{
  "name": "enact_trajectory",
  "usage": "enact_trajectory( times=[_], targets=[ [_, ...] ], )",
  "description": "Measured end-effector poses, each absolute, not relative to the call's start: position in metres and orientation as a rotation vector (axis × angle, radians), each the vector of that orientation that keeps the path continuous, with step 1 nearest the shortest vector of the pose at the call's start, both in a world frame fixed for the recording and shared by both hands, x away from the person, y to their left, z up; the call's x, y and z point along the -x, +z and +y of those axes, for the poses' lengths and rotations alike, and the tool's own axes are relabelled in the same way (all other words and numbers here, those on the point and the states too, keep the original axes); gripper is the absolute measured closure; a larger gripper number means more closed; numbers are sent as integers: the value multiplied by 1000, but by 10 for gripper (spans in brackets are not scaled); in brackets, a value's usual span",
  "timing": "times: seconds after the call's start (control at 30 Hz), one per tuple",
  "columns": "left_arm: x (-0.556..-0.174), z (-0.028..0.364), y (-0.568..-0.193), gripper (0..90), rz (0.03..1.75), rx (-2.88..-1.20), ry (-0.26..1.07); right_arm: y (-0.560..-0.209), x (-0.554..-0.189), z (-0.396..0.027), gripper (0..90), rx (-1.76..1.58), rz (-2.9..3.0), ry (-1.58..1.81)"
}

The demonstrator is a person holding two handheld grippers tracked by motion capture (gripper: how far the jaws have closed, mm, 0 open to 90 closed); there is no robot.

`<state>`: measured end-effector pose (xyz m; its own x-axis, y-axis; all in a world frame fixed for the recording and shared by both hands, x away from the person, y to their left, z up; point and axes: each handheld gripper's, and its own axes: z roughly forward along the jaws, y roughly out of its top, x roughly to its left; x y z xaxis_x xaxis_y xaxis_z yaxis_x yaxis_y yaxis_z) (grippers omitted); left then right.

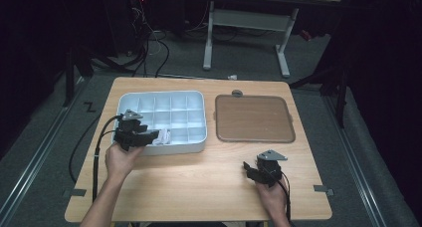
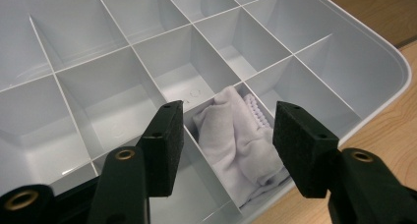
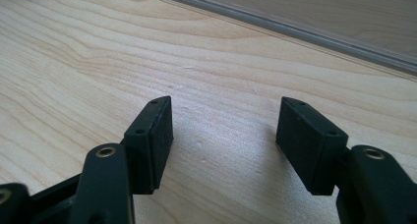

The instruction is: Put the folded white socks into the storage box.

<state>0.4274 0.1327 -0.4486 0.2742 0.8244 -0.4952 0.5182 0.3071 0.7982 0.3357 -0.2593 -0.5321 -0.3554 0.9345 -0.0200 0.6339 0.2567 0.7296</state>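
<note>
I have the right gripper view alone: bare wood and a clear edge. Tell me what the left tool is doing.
Observer: The left tool hangs open over a white cloth in a near-edge cell of the compartment tray.
Operator: Say whether it grips the cloth.
Observer: No; both pads stand apart from the cloth, in the left gripper view.
Operator: Name that clear edge.
Observer: It belongs to the tray's flat lid, lying right of the tray on the table.

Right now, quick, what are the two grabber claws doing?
Left gripper: open, jaws either side of the white cloth in the tray, not squeezing it.
Right gripper: open, holding nothing, above the table.
</note>
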Motion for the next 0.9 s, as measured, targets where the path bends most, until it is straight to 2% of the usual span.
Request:
enact_trajectory(
  times=[0.9],
  targets=[
    [-411,153,-440,456,1379,-1279,334,-532,-336,-259,393,-1421,2081,885]
  ],
)
